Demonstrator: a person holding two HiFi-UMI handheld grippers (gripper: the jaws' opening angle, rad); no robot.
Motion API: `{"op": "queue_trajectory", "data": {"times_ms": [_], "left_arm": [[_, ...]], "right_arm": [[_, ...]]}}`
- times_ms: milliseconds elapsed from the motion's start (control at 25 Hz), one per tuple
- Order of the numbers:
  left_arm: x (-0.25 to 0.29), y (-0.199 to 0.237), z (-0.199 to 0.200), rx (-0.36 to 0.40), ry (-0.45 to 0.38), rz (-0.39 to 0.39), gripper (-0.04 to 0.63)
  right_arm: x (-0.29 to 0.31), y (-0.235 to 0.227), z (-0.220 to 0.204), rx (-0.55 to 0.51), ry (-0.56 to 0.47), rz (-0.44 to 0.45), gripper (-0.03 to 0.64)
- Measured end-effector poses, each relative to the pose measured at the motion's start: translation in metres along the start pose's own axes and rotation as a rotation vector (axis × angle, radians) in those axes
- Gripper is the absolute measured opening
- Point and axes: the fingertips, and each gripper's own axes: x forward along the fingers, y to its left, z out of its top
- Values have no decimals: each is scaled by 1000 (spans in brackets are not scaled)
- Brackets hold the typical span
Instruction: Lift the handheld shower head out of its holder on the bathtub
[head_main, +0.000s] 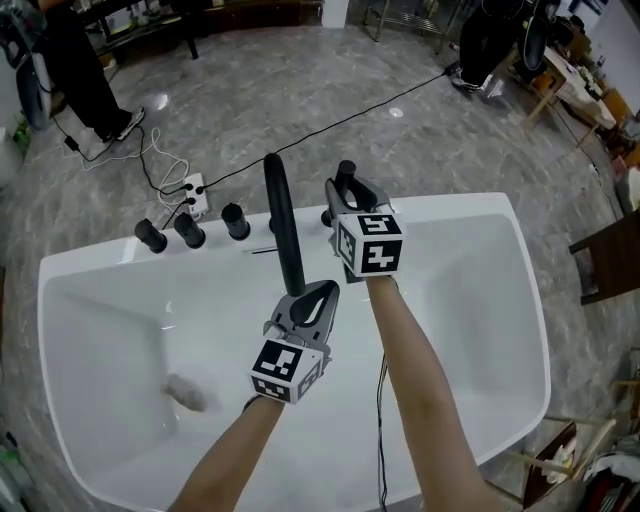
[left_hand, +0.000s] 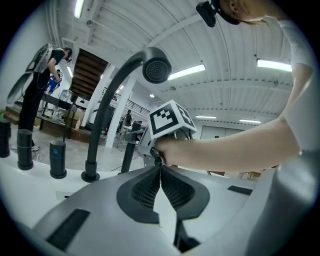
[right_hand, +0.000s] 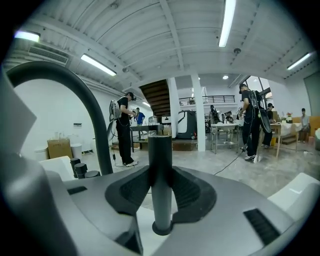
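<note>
The handheld shower head (head_main: 346, 172) is a slim black cylinder standing upright in its holder on the white bathtub's (head_main: 470, 207) back rim. My right gripper (head_main: 345, 188) is shut on it. In the right gripper view both pads press the sides of the shower head (right_hand: 161, 170), whose foot sits in a round socket (right_hand: 161, 230). My left gripper (head_main: 322, 293) hovers over the tub beside the tall curved spout (head_main: 283, 225), shut and empty. In the left gripper view its pads (left_hand: 150, 187) meet at the tips, with the right gripper's marker cube (left_hand: 167, 120) ahead.
Three black knobs (head_main: 189, 231) line the rim left of the spout (left_hand: 107, 107). A pale lump (head_main: 185, 392) lies on the tub floor. A power strip with cables (head_main: 195, 190) is on the floor behind the tub, a person (head_main: 80, 70) stands far left, and a wooden chair (head_main: 610, 255) is at right.
</note>
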Motion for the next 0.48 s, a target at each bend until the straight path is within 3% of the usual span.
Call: {"op": "queue_trajectory", "data": {"times_ms": [280, 480], "left_arm": [[-7, -8, 9, 26, 3, -8, 12], [-14, -21, 23, 48, -3, -19, 12]], "right_arm": [[-8, 16, -1, -100, 16, 17, 140], [-29, 7, 18, -65, -38, 8, 140]]}}
